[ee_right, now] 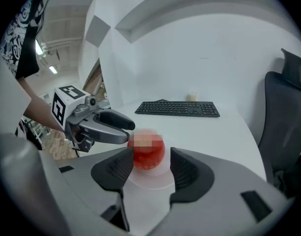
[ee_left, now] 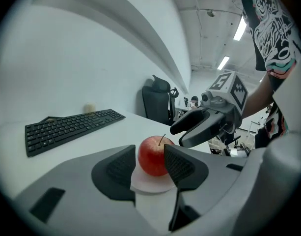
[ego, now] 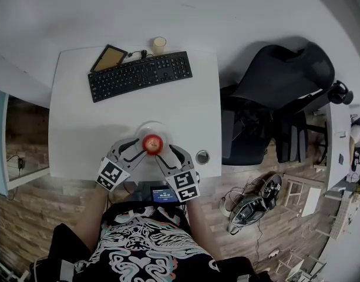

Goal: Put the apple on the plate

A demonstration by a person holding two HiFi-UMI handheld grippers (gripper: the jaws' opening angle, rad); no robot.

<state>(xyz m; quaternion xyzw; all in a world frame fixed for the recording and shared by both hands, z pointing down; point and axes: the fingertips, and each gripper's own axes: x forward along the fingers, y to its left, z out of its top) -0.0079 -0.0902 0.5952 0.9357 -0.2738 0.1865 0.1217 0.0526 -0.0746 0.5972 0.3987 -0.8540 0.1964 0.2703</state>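
nearest is the person's printed shirt, with both tongs reaching forward from it over the white table [ego: 80, 116].

the left gripper [ee_left: 149, 151] has its jaws fairly wide. the apple [ego: 152, 143] lies straight ahead, framed by the two ribbed dark pads. a sliver of gap shows at the left pad. the right pad overlaps the fruit's edge, so i cannot be sure it is clear, but i judge there is no squeeze.

the right gripper [ee_right: 151, 156] is also wide and holds nothing. the apple sits just beyond its tips, closer to its left pad.

from above, the two tongs come in as a v with the apple at the point. the left tips look slightly nearer to it.

the apple stands upright with its stem up, resting on the plate [ee_left: 150, 187] at the table's near edge. so the task looks done, and the coming move is probably a straight pull back along each gripper's own line so no pad nudges the fruit.

the apple is round, red, smooth and a little glossy, so it could roll if it is clipped. the plate is small, white, shallow and slick. the jaw shells are matt grey plastic.

further off lie a black keyboard [ego: 140, 75], a flat tan pad [ego: 109, 57] and a small pale cup [ego: 160, 44]. a black chair [ego: 279, 93] stands off to the right.
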